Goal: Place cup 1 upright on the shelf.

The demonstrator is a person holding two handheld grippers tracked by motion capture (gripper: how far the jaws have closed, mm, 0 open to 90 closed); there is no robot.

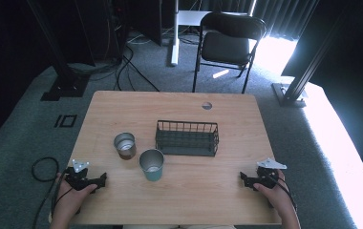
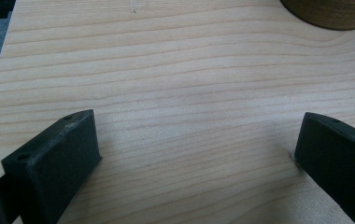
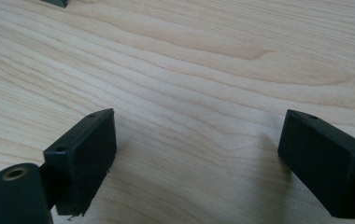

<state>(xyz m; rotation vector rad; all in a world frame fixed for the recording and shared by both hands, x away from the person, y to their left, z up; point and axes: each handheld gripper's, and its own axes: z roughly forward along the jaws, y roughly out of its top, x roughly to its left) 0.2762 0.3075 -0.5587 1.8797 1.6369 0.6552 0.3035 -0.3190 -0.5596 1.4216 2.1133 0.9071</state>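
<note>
At the near edge of the light wooden table point(image 1: 179, 102), the left hand-held gripper point(image 1: 104, 180) and the right hand-held gripper point(image 1: 241, 177) rest with jaws wide apart and empty, probably a ready pose. Nearest the left one stand the brown metal cup point(image 1: 125, 145) and the teal metal cup point(image 1: 151, 164), beside the black wire basket point(image 1: 187, 138). Grey carpet and a black folding chair point(image 1: 227, 40) lie beyond.

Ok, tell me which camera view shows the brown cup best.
The high view: the brown cup stands whole and upright on the table, left of the teal cup and the wire basket. The left gripper view catches just a curved brown slice of its base at the top right corner. The right gripper view gives bare wood between its open jaws.
</note>
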